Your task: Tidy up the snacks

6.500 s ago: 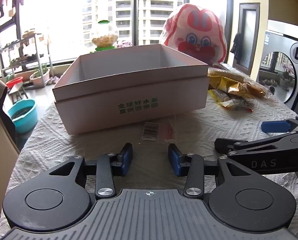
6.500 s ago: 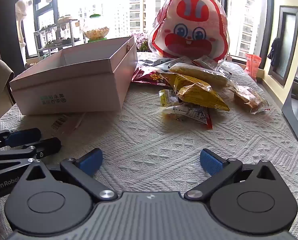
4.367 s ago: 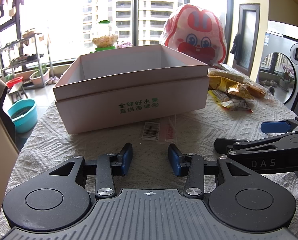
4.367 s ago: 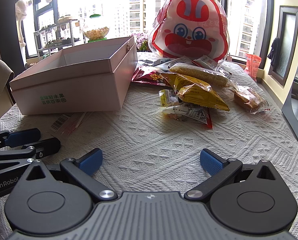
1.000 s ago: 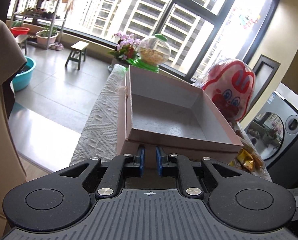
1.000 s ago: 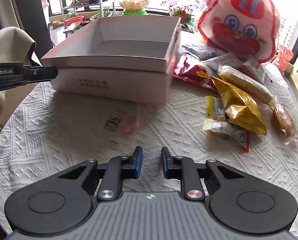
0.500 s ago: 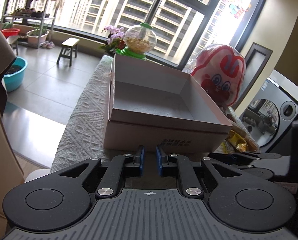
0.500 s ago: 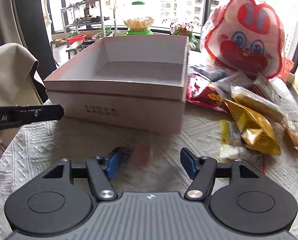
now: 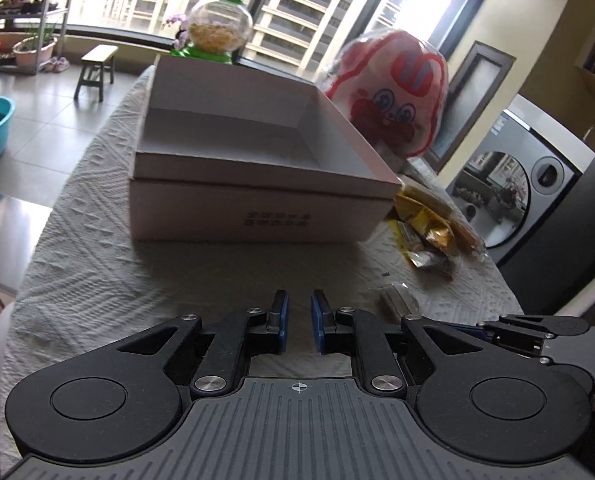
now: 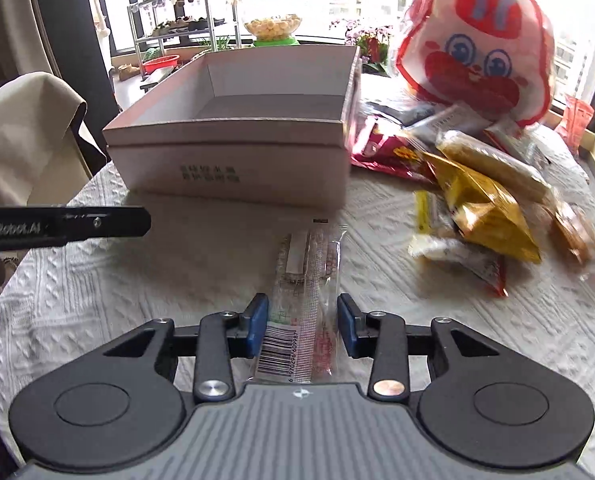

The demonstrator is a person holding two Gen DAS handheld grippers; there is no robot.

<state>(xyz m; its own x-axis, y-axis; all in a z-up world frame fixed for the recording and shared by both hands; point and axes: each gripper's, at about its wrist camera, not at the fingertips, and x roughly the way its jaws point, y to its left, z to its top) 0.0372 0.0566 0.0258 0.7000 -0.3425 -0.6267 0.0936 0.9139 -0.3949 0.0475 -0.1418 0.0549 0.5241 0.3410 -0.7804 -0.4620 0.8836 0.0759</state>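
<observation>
Between the blue pads of the right hand-held gripper (image 10: 300, 322) lies a clear-wrapped snack packet (image 10: 303, 308), barcode end nearest the camera, flat on the white-clothed bench (image 10: 145, 280); jaws closing, pads not yet pressing on the wrapper. Left hand-held gripper (image 9: 299, 320) is squeezed to a narrow gap, nothing between its fingers, above bare cloth. Just beyond stands the open pink cardboard box (image 10: 233, 152), nothing visible inside. To its right, a heap of snack bags (image 10: 477, 200), yellow and red. Behind them, a big rabbit-face bag (image 10: 477, 44).
</observation>
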